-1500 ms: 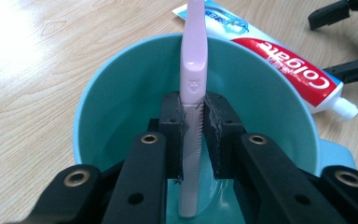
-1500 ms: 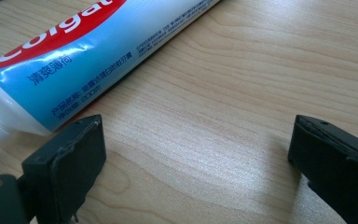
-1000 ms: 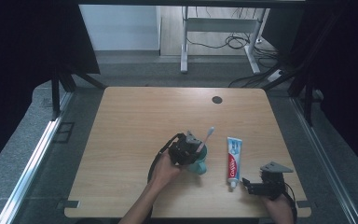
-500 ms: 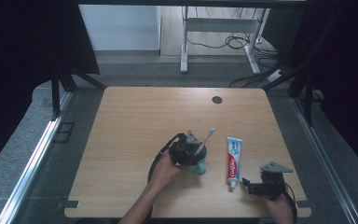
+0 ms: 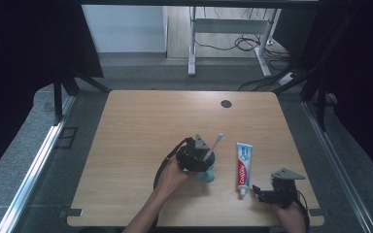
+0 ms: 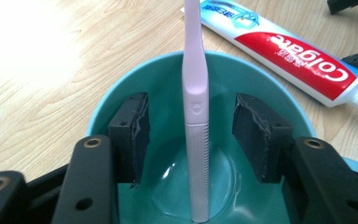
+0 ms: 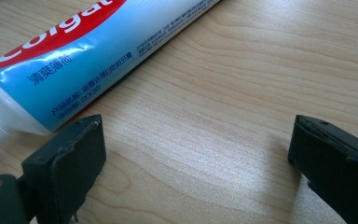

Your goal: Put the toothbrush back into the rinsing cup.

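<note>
- Now, in the high view, your left gripper (image 5: 201, 158) sits over the teal cup (image 5: 207, 174) near the front middle of the table (image 5: 141, 126), with your left hand (image 5: 171, 175) behind it.
- The pink toothbrush (image 5: 212, 146) leans out of the cup, head up and tilted toward the far right.
- The toothpaste tube (image 5: 243, 162) lies flat just right of the cup, apart from it, cap end toward you.
- Your right gripper (image 5: 258, 192) rests on the table near the front right corner, its tips just beside the tube's cap end.
- A dark round hole (image 5: 226, 103) marks the far part of the table.

- Next, in the left gripper view, the 2 jaws reach down inside the cup (image 6: 242, 74), 1 on each side of the toothbrush (image 6: 195, 107).
- Both pads (image 6: 131, 128) stand clear of the handle, with a gap on either side; the jaws have just been opening, so they are parted and hold nothing, though the toothbrush stands between them.
- The toothbrush stands on the cup's floor and leans on the far rim.
- The tube (image 6: 284, 51) lies on the table beyond the cup.

- Finally, in the right gripper view, your jaws stand wide apart over bare wood (image 7: 242, 93), gripping nothing.
- The tube (image 7: 74, 60) lies just beyond the left pad (image 7: 70, 163); you cannot tell whether they touch.
</note>
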The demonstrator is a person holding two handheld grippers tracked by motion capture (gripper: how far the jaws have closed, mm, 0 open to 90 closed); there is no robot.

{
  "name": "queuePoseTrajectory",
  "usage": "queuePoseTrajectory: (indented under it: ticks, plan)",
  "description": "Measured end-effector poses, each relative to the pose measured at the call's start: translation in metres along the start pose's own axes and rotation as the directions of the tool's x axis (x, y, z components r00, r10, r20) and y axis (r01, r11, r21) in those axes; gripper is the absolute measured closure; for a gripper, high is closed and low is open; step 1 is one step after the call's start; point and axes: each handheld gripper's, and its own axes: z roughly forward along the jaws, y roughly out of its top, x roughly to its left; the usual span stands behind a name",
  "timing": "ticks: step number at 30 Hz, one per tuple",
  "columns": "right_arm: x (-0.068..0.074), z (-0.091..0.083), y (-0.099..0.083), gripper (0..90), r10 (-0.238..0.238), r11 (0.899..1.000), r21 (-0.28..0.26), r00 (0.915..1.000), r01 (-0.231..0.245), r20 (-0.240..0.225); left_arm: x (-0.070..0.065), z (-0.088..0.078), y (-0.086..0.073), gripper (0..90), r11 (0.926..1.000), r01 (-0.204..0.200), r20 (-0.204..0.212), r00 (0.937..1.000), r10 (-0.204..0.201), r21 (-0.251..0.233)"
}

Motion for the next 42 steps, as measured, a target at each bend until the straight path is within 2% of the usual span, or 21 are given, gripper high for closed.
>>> queuePoseTrajectory:
  ticks: [7, 16, 24, 27, 42]
  plan:
    - [0.000, 0.000, 0.000, 3.8, 0.001, 1.000, 0.002, 1.0000, -0.001, 0.000, 0.002, -0.008, 0.003, 55.9, 0.9995, 0.007, 0.004, 1.0000, -0.007, -0.029]
    - [0.000, 0.000, 0.000, 3.9, 0.000, 1.000, 0.001, 1.0000, 0.000, 0.000, 0.004, -0.023, 0.009, 55.1, 0.9982, 0.008, -0.007, 0.9999, -0.008, -0.060]
    - [0.000, 0.000, 0.000, 3.9, 0.000, 1.000, 0.001, 1.0000, 0.000, 0.000, 0.010, -0.034, 0.009, 49.2, 0.9979, 0.007, -0.032, 0.9994, -0.010, -0.064]
    - [0.000, 0.000, 0.000, 3.9, -0.001, 1.000, 0.001, 1.0000, 0.001, 0.000, 0.011, -0.039, 0.008, 47.3, 0.9974, 0.021, -0.033, 0.9992, -0.023, -0.069]
    - [0.000, 0.000, 0.000, 3.9, -0.001, 1.000, 0.001, 1.0000, 0.001, 0.000, 0.022, -0.056, -0.005, 26.8, 0.9968, 0.051, -0.041, 0.9977, -0.054, -0.062]
